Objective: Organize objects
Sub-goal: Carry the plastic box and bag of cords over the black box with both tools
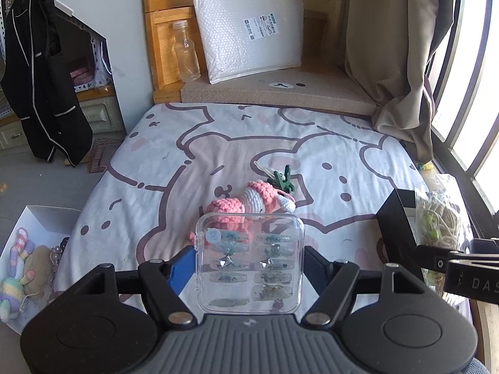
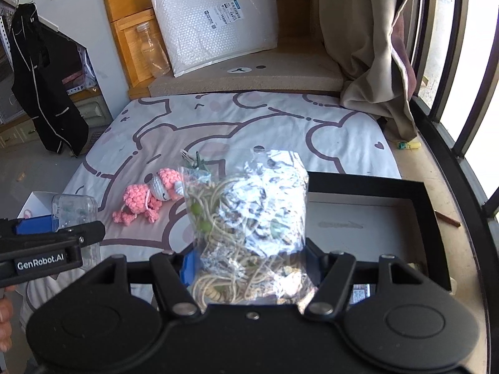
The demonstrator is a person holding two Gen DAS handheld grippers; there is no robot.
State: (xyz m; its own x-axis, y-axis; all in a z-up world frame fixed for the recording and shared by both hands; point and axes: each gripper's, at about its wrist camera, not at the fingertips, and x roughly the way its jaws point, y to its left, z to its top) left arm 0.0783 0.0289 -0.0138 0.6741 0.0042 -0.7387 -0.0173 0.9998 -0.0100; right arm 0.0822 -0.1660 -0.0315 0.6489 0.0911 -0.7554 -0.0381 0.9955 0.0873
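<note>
My left gripper (image 1: 249, 268) is shut on a clear plastic case of press-on nails (image 1: 249, 261), held upright above the bed. My right gripper (image 2: 249, 265) is shut on a clear bag of beige cord and green beads (image 2: 246, 218), which hangs over the near edge of a black box (image 2: 368, 187). A pink crocheted doll (image 1: 249, 202) lies on the cartoon bedsheet (image 1: 187, 149), with a green clip (image 1: 282, 180) just beyond it. The same doll (image 2: 149, 199) shows in the right wrist view, left of the bag.
A white box (image 1: 37, 218) with soft toys sits on the floor at the left. At the head of the bed stand a white bubble mailer (image 1: 249, 31) and a clear bottle (image 1: 186, 53). A curtain (image 1: 396, 62) and window bars run along the right.
</note>
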